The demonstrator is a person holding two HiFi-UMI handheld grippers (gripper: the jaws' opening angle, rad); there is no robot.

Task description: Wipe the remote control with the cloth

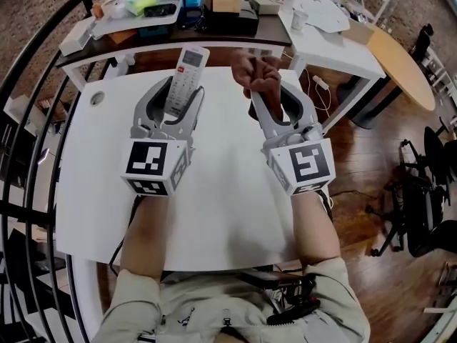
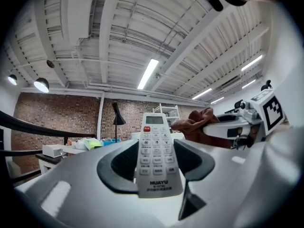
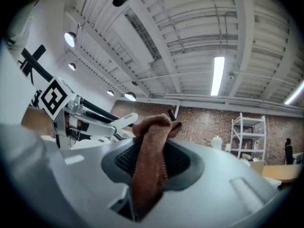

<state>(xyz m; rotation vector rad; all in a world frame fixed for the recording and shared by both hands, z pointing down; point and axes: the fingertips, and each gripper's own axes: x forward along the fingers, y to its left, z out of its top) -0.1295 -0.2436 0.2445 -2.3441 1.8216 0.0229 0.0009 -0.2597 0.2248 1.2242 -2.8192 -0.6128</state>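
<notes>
The remote control [image 1: 187, 77] is held clear of the white table [image 1: 228, 206], keypad facing up and its display end pointing toward twelve o'clock in the head view. Its lower half is clamped between the jaws of the left gripper [image 1: 176, 98], which stand partly apart and are closed onto the two long edges of the casing.

At about three o'clock from the remote's upper end, a reddish-brown cloth [image 1: 258, 77] is bunched. It is pinched between the jaws of the right gripper [image 1: 273, 100], which are drawn in narrowly on the fabric, a fold hanging down between the pads. A gap between cloth and remote is seen from the head view; in the left gripper view the cloth sits just beside the remote's upper right edge, and contact cannot be confirmed.

Both items are thus judged to be in hand and brought near each other. The wiping itself is judged still to be done: no pass of cloth over the keypad is shown.
</notes>
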